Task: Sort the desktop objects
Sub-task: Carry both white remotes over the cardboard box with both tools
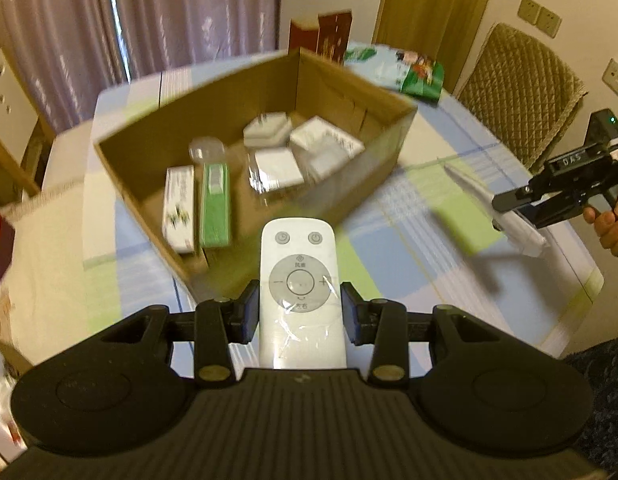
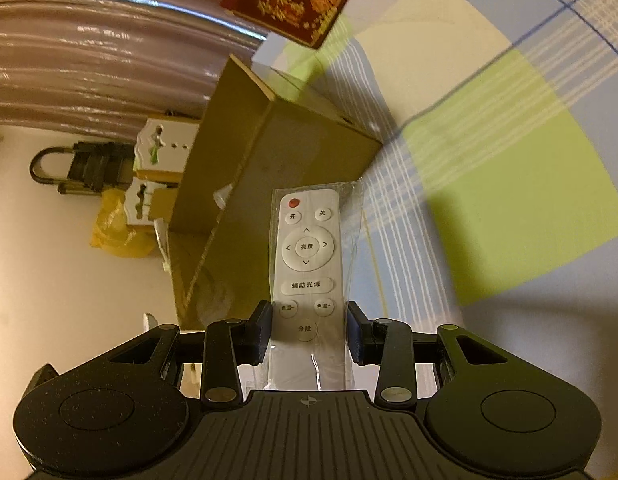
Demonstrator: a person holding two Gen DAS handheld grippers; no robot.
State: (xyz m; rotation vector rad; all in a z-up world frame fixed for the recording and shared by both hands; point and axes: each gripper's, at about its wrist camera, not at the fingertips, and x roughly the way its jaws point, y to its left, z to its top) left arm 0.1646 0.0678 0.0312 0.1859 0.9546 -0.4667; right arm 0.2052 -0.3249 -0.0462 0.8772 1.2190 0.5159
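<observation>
Left wrist view, left to right: checked cloth in blue, green and cream covers the surface. Open cardboard box sits toward the far left-centre of it, blurred. Inside, at its left, a white carton and a green carton lie side by side; a clear plastic piece just behind them; to their right, several white packets bunched together. Centre foreground: left claw pinches a white fan remote by its long edges, pads pressing on both sides, remote pointing away toward the box's near wall and held above the cloth. Remote wears a clear film. Behind the box, a dark red box and a green-and-white packet. Far right: a hand grips the right claw, which holds a second white remote off the surface, its shadow on the cloth beneath. Quilted chair back behind. Right wrist view, tilted: cardboard box left of centre; right claw closed on the light remote, bagged in clear plastic, red button at its far tip; checked cloth fills the right side.
</observation>
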